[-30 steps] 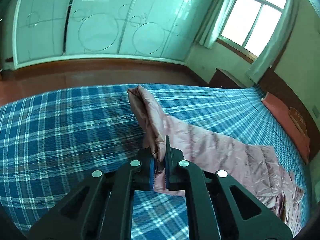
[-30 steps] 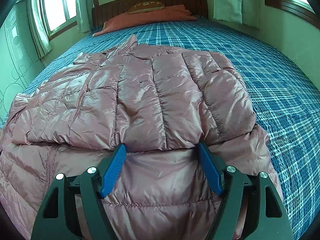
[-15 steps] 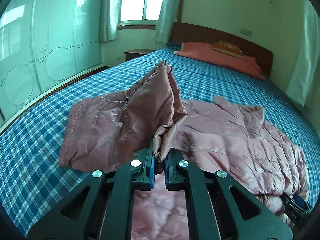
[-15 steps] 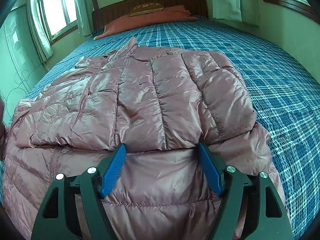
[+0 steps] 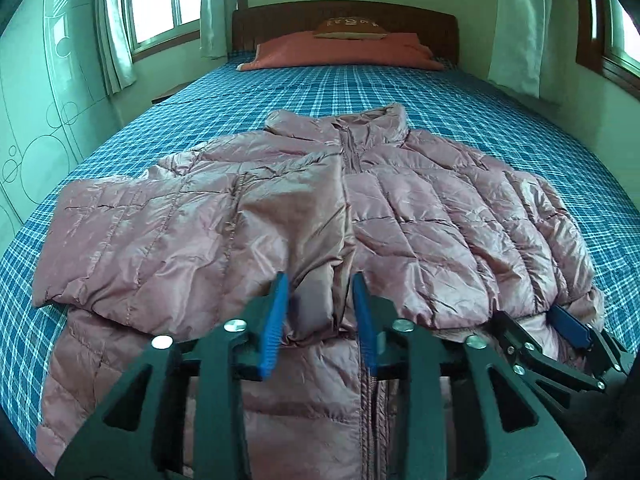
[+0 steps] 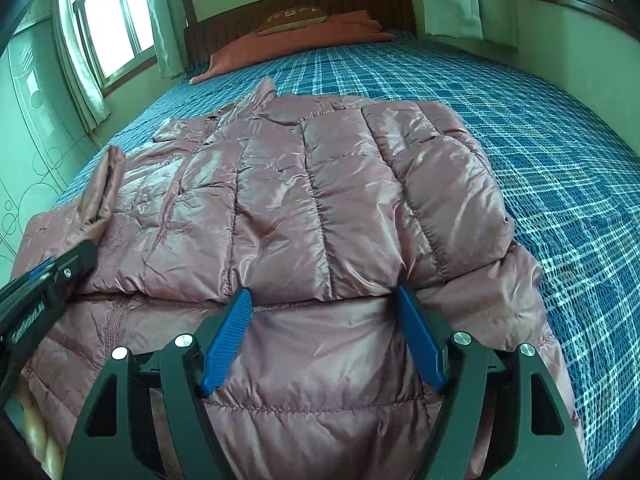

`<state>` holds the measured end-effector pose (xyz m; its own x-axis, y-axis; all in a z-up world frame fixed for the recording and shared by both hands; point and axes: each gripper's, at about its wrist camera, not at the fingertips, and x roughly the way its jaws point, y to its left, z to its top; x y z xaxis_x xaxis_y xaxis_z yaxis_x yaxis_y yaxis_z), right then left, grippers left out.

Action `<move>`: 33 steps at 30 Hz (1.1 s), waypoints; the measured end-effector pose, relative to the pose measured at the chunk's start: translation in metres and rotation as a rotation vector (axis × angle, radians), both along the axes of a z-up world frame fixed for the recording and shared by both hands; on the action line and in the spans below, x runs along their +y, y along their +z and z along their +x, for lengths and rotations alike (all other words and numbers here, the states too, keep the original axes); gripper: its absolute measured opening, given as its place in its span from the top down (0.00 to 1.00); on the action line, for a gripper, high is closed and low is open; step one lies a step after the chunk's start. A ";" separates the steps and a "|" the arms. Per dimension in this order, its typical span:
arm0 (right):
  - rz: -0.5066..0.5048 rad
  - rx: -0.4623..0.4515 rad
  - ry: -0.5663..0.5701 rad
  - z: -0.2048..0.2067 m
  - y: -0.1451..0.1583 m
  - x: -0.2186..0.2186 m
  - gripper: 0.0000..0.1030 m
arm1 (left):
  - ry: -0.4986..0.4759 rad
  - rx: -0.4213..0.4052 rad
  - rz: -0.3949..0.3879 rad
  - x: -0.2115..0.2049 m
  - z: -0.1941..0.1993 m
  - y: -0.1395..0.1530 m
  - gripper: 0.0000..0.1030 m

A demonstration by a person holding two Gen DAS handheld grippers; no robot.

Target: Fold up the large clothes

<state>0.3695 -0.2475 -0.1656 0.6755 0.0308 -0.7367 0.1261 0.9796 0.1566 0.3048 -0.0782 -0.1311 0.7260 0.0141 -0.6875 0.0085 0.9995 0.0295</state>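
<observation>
Over on the far left there's a pale green wardrobe (image 5: 36, 128) with circle patterns on its doors, then a window (image 5: 160, 4) with light curtains. The bed (image 5: 500, 120) has a blue plaid cover and fills pretty much everything else, with an orange pillow (image 5: 340, 52) up against the dark wooden headboard (image 5: 344, 20). The pink puffer jacket (image 5: 420, 208) lies flat in the middle of the bed, front side up, zipper running down the center, collar pointing toward the pillow. Both sleeves are folded in across the chest: the left one (image 5: 180, 232) lies across the left half with its cuff end near the zipper, the other (image 6: 360, 208) lies across the right half. The left gripper (image 5: 320, 280) sits low at the jacket's middle, fingers partway apart with a bit of the cuff fabric bunched between them, but not pinched. Further right, the right gripper (image 6: 324, 292) is spread wide over the lower edge of the right sleeve, blue pads (image 6: 228, 336) resting against the fabric, nothing clamped. Past that it's just plaid cover and another curtain (image 5: 520, 28).
</observation>
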 end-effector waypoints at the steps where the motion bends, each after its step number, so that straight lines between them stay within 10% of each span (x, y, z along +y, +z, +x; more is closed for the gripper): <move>1: -0.002 0.000 0.000 -0.001 0.000 0.000 0.29 | -0.002 -0.010 0.003 0.000 -0.004 0.003 0.48; 13: 0.082 -0.030 0.001 -0.009 0.031 0.012 0.29 | 0.091 -0.031 -0.020 0.078 -0.048 0.025 0.44; 25: 0.110 0.043 0.213 0.048 0.035 0.139 0.29 | 0.332 0.014 -0.012 0.200 -0.042 0.008 0.42; 29: 0.102 0.072 0.258 0.050 0.028 0.158 0.82 | 0.334 0.026 -0.012 0.209 -0.036 0.003 0.41; 33: 0.064 -0.007 0.249 0.037 0.046 0.148 0.92 | 0.338 0.024 -0.033 0.217 -0.033 0.002 0.39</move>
